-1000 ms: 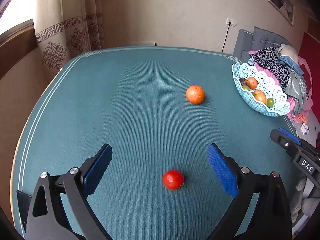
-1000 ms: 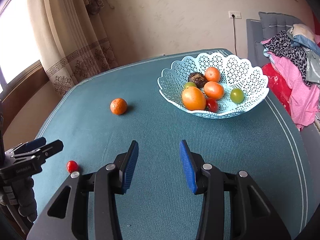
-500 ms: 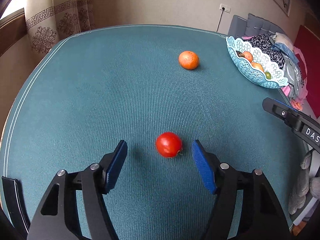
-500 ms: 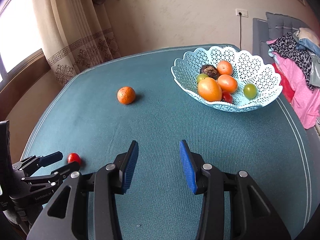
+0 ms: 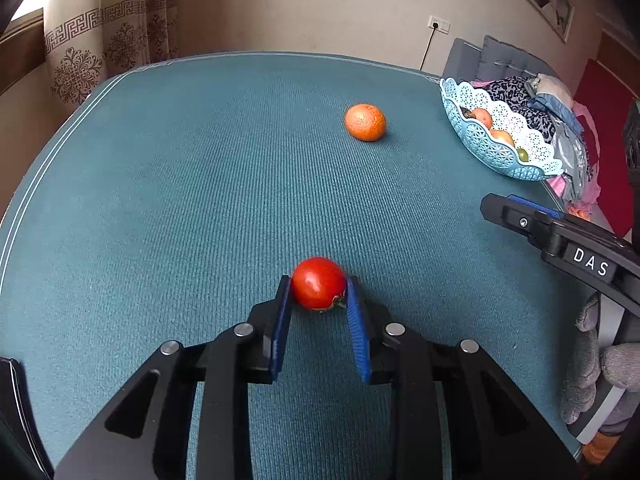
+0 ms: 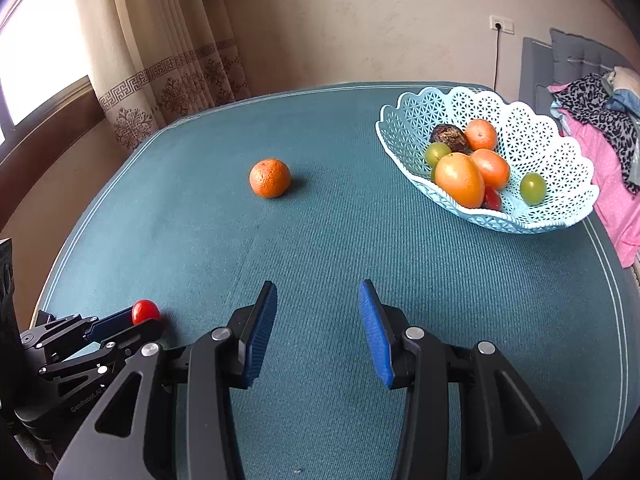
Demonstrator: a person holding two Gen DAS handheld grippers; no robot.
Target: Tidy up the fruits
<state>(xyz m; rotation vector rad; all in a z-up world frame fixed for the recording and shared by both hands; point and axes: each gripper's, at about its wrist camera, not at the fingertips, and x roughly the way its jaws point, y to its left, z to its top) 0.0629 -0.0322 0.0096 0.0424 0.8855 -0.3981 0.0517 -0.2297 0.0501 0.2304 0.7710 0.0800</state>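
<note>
A small red tomato [image 5: 318, 276] lies on the teal tablecloth [image 5: 200, 200], and my left gripper [image 5: 318, 282] is shut on it, with a blue pad pressed to each side. The right wrist view shows the same tomato [image 6: 145, 311] in the left gripper [image 6: 136, 322] at the lower left. A mandarin orange [image 5: 365, 122] [image 6: 270, 178] sits loose in the middle of the table. At the far right, a pale blue lattice basket [image 6: 520, 226] [image 5: 480, 140] holds several fruits. My right gripper [image 6: 318, 286] hovers open over bare cloth with nothing between its fingers.
The right gripper [image 5: 504, 204] reaches in from the right of the left wrist view, with a grey gloved hand [image 5: 600, 360] below it. Curtains [image 6: 160, 80] and a window lie beyond the table's left edge. A bed with piled clothes [image 6: 600, 128] stands behind the basket.
My left gripper came down around the tomato and closed from wide open onto it. The right gripper swung left, so the basket slid right in its view; its jaws kept their gap.
</note>
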